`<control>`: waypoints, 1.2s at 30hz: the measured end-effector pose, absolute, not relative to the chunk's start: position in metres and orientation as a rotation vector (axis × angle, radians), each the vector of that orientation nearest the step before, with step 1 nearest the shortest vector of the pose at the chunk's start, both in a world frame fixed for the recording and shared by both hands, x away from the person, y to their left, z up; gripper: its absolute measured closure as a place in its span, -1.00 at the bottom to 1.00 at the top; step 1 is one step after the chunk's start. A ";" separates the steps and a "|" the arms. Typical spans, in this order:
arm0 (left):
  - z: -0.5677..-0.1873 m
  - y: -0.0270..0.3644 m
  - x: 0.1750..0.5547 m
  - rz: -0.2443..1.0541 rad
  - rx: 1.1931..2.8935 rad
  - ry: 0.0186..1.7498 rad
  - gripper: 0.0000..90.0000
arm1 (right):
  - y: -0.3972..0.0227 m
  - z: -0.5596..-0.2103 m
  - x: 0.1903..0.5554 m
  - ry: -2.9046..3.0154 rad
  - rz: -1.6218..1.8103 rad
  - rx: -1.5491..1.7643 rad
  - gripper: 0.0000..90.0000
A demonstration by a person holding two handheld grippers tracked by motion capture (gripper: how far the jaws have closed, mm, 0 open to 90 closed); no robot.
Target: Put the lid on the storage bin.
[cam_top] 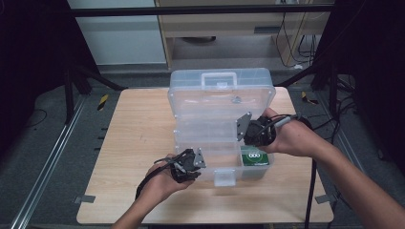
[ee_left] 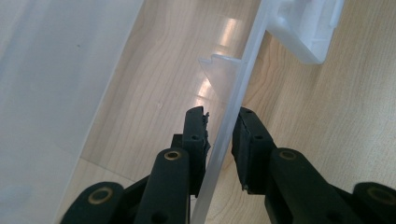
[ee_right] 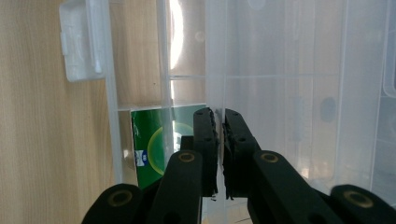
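Clear plastic box (cam_top: 217,143) sits mid-bench, lid (cam_top: 222,90) swung up and standing at the far side of the box, its white handle (cam_top: 218,80) at the top edge. Bench (cam_top: 133,138) is pale wood grain. Landmark for all places: the box. Left claw (cam_top: 191,164) at the box's near-left corner; in the left gripper view (ee_left: 219,144) its two black jaws straddle the thin clear front wall (ee_left: 233,116) of the box, one jaw inside and one outside, pads pressed to the wall, so it grips that wall. White latch (ee_left: 306,28) hangs on the outside of the same wall, farther along from the claw. Right claw (cam_top: 248,131) at the right side of the box, above the near-right compartment; in the right gripper view (ee_right: 219,149) its jaws stand nearly together, clamped on a thin clear inner panel (ee_right: 215,70) that runs upward from them; whether that panel is a tray edge or a divider cannot be told. Green card packet (cam_top: 254,156) lies in the near-right compartment of the box, just below the right claw; it shows green and white through the clear wall (ee_right: 149,144). Latch also visible at the box's front rim (cam_top: 224,177), midway along. A cable trails from each claw back over the hands.
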State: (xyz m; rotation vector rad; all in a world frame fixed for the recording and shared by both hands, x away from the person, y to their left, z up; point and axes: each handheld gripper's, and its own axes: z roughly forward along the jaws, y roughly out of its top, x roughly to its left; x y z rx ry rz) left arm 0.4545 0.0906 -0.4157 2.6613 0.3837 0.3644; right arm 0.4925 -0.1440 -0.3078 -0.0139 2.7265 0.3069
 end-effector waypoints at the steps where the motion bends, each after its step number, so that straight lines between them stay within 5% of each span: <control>1: -0.416 0.091 0.454 0.366 2.661 0.383 0.67 | -0.144 -0.308 0.492 2.729 0.304 -0.016 0.90; 15: -0.416 0.090 0.454 0.382 2.665 0.367 0.66 | -0.145 -0.310 0.491 2.735 0.321 -0.018 0.89; 20: -0.412 0.093 0.449 0.400 2.595 0.376 0.35 | -0.146 -0.309 0.491 2.734 0.323 -0.018 0.88; 25: -0.391 0.101 0.436 0.397 2.509 0.382 0.25 | -0.146 -0.309 0.491 2.734 0.323 -0.023 0.88; 36: -0.334 0.128 0.435 0.328 2.452 0.377 0.48 | -0.146 -0.310 0.490 2.729 0.319 -0.029 0.87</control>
